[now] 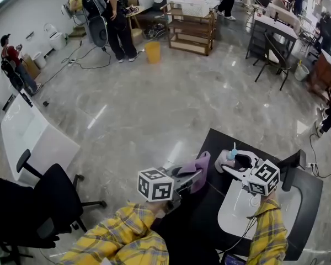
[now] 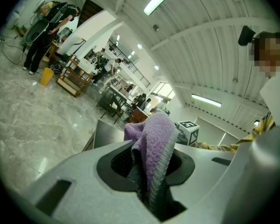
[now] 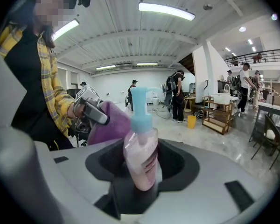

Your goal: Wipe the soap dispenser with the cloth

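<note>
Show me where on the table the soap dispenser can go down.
Bare room: the right half of the white oval surface, past the right gripper, and the far corner of the dark table beyond the purple cloth. Crowded: the middle, where the left gripper and the held soap dispenser sit close together.

We clamp the cloth (image 1: 202,166) in our left hand-held gripper (image 1: 194,176), just left of the soap dispenser (image 1: 232,153), which our right hand-held gripper (image 1: 235,162) grips upright.

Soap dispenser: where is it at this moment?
The soap dispenser is gripped in the right claw, at the lower right of the head view over the dark table, with the purple cloth close at its left.
</note>
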`<state>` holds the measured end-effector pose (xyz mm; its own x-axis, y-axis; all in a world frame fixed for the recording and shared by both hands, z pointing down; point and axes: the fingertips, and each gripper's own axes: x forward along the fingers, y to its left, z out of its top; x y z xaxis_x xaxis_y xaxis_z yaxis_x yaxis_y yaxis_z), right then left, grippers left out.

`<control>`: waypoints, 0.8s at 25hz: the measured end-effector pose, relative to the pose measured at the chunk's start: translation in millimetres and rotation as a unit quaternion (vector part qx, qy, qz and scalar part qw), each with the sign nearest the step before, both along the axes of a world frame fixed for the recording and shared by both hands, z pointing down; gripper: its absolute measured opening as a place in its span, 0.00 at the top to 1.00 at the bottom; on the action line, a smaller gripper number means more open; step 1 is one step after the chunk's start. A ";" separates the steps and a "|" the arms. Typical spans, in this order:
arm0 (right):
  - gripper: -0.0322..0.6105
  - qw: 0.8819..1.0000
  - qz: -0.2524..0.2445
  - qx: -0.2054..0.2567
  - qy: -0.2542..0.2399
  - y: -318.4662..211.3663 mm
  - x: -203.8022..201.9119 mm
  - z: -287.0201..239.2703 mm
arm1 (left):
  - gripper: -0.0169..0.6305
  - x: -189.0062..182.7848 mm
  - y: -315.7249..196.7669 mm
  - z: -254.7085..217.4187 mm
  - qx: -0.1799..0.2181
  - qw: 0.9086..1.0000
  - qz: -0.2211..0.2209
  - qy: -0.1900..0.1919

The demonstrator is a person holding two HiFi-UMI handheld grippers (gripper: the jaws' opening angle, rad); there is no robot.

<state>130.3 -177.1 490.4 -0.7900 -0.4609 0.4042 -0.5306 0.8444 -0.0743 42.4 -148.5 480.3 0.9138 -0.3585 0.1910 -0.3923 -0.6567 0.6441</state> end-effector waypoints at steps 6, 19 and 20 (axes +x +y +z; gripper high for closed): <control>0.63 0.999 -0.046 -0.001 -0.004 1.5 -3.2 -0.2 | 0.84 -2.1 -0.4 1.0 -0.002 1.000 0.002 -0.002; 0.64 0.994 -0.108 -0.003 -0.017 2.2 -1.6 0.3 | 0.84 7.0 3.3 2.9 0.003 1.000 0.020 -0.002; 0.64 0.994 -0.111 -0.004 -0.018 2.3 -1.2 0.5 | 0.84 8.3 3.6 2.9 0.002 1.000 0.021 -0.002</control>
